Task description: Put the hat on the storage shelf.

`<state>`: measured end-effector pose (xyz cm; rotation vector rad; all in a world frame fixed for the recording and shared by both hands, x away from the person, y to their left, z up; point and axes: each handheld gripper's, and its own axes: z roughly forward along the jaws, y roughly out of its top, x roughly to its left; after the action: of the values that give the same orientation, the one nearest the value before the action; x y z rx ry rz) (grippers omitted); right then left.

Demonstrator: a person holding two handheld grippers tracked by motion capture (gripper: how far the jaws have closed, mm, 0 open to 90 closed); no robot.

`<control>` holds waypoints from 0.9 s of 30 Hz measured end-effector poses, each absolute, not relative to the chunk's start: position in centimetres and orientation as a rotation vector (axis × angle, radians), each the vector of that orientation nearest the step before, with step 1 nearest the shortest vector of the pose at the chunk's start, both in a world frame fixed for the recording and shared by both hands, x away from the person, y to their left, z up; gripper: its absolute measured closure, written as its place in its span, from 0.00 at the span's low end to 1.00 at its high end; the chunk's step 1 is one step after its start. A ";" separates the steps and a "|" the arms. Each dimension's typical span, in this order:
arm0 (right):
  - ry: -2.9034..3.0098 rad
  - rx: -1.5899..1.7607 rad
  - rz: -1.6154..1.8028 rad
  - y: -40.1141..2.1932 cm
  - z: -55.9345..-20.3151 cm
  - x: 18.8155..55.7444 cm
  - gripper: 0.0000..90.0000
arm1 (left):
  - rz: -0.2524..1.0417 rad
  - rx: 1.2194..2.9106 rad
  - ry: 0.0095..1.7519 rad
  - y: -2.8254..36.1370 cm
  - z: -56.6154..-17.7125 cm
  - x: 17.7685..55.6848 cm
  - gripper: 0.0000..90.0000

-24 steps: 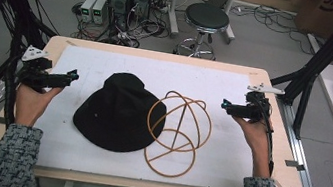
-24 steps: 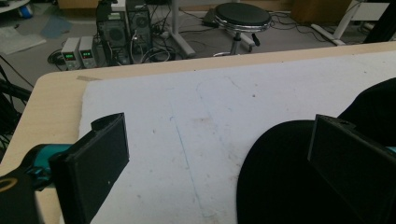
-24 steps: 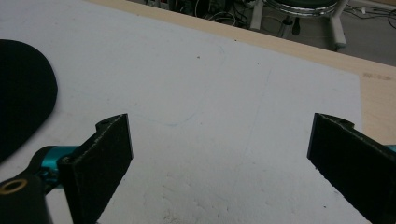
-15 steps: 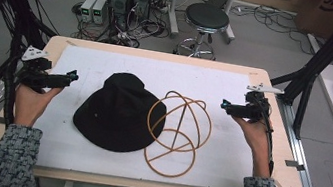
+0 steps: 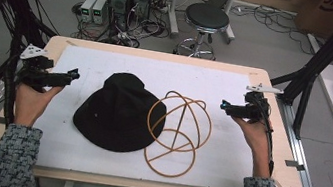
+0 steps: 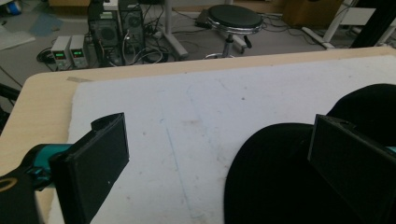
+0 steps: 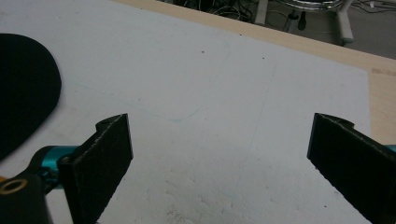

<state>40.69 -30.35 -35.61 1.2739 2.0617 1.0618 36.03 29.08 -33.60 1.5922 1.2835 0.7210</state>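
Two empty grippers wait at the desk's sides

We hold the left gripper (image 5: 74, 75) and the right gripper (image 5: 224, 105) with jaws wide, empty. The black hat (image 5: 121, 111) lies at the desk's (image 5: 160, 56) middle, touching the wire frame (image 5: 177, 133) beside it.

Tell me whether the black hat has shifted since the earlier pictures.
No. The black hat lies where it did, its brim still overlapping the wooden ring frame on the white mat.

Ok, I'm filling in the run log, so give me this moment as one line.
left gripper: open, empty, left of black hat | right gripper: open, empty, right of wire frame | hat and frame touch on white mat
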 end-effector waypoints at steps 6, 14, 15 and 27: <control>2.063 1.281 1.052 -30.7 -35.6 40.5 0.07 | 0.706 1.584 1.200 27.2 -32.6 35.8 0.06; 2.067 1.284 1.043 -30.9 -35.7 40.2 0.07 | 0.647 1.590 1.096 24.3 -31.4 35.5 0.06; 2.068 1.284 1.042 -30.9 -35.7 40.1 0.07 | 0.639 1.595 1.083 23.9 -31.4 35.5 0.06; 2.077 1.287 1.033 -31.0 -35.8 39.9 0.07 | 0.536 1.641 0.963 19.8 -32.1 35.5 0.06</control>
<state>39.88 -30.96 -35.77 1.2870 2.0766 1.0333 35.52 19.82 -32.08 1.6414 0.9628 0.5364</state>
